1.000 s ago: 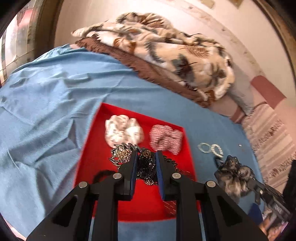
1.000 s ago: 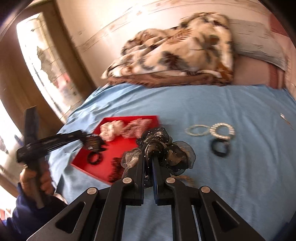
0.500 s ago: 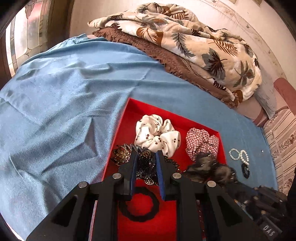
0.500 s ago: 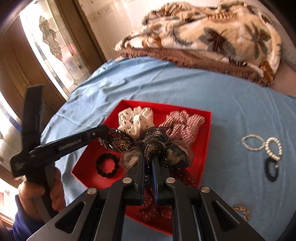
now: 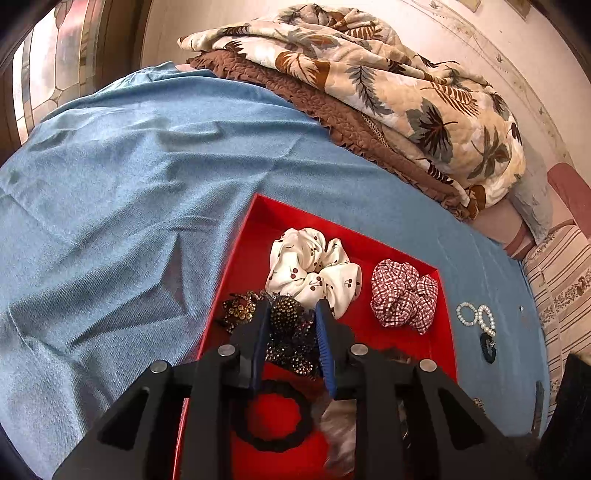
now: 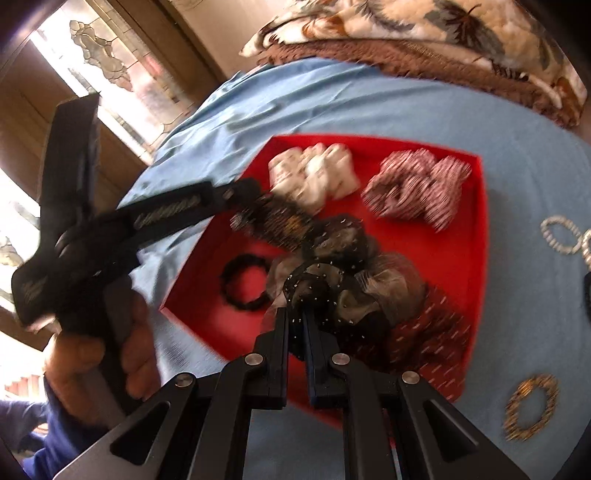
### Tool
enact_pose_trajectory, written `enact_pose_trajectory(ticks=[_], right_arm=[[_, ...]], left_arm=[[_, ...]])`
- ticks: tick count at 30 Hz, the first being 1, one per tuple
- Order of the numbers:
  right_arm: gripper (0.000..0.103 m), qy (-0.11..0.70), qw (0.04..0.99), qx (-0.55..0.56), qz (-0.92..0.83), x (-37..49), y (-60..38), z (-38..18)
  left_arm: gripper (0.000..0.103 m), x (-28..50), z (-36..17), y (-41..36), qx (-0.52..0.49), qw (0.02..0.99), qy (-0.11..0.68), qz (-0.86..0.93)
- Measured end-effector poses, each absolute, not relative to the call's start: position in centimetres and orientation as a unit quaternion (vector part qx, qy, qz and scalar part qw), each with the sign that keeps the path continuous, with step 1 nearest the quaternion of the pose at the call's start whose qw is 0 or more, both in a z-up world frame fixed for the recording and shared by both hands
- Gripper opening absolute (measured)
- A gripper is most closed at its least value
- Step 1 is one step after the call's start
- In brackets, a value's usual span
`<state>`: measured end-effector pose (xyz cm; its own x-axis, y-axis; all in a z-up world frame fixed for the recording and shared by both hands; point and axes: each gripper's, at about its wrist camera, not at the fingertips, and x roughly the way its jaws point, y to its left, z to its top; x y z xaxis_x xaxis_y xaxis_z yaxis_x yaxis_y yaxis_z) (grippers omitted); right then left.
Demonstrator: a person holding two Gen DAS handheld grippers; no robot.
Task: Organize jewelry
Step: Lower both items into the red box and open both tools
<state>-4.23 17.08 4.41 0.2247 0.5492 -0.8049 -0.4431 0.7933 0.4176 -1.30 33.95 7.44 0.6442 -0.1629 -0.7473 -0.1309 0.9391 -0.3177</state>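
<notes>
On the right view only — gold ring (image 6: 530, 407).

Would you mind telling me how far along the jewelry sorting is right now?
Done: the white scrunchie, checked scrunchie and black hair tie lie in the red tray. In hand: the left claw is opening around the beaded piece; the right claw holds the black sheer scrunchie over the tray. Left: pearl bracelets and a gold ring-shaped piece on the blue sheet.

A blue bedspread (image 5: 110, 206), a leaf-print quilt (image 5: 388, 85) by the pale wall (image 5: 461, 33), a bright leaded window (image 6: 110, 70).
</notes>
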Motion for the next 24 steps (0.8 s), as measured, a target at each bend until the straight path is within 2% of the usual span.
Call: enact_pose_trajectory(ticks=[5, 9, 10, 12, 14, 18, 21, 24], right_arm=[[0.009, 0.543, 0.773, 0.059, 0.321, -5.2, 17.3, 3.7], [0.011, 0.536, 0.782, 0.049, 0.313, -5.5, 17.2, 3.9], [0.014, 0.533, 0.786, 0.046, 0.311, -5.7, 17.2, 4.1], [0.03, 0.525, 0.792, 0.039, 0.309, -5.9, 17.1, 4.5], [0.041, 0.514, 0.799, 0.034, 0.31, -6.2, 16.9, 5.2], [0.051, 0.479, 0.818, 0.018, 0.317, -7.5, 16.1, 7.0], [0.055, 0.454, 0.831, -0.007, 0.32, -8.7, 15.4, 8.2], [0.06, 0.426, 0.846, -0.041, 0.317, -10.1, 14.2, 9.4]], left_arm=[[0.03, -1.6, 7.8, 33.9, -0.182, 0.893, 0.412, -0.017], [0.047, -2.1, 8.4, 34.1, -0.192, 0.898, 0.396, -0.029], [0.048, -2.3, 8.6, 34.1, -0.193, 0.9, 0.39, -0.032], [0.05, -2.6, 8.9, 34.0, -0.193, 0.903, 0.382, -0.036], [0.052, -3.0, 9.2, 33.9, -0.191, 0.907, 0.374, -0.038], [0.054, -3.9, 9.5, 33.5, -0.155, 0.917, 0.366, -0.009], [0.055, -4.8, 9.8, 33.4, -0.127, 0.925, 0.359, 0.011], [0.061, -5.8, 10.1, 33.6, -0.118, 0.929, 0.349, 0.025]])
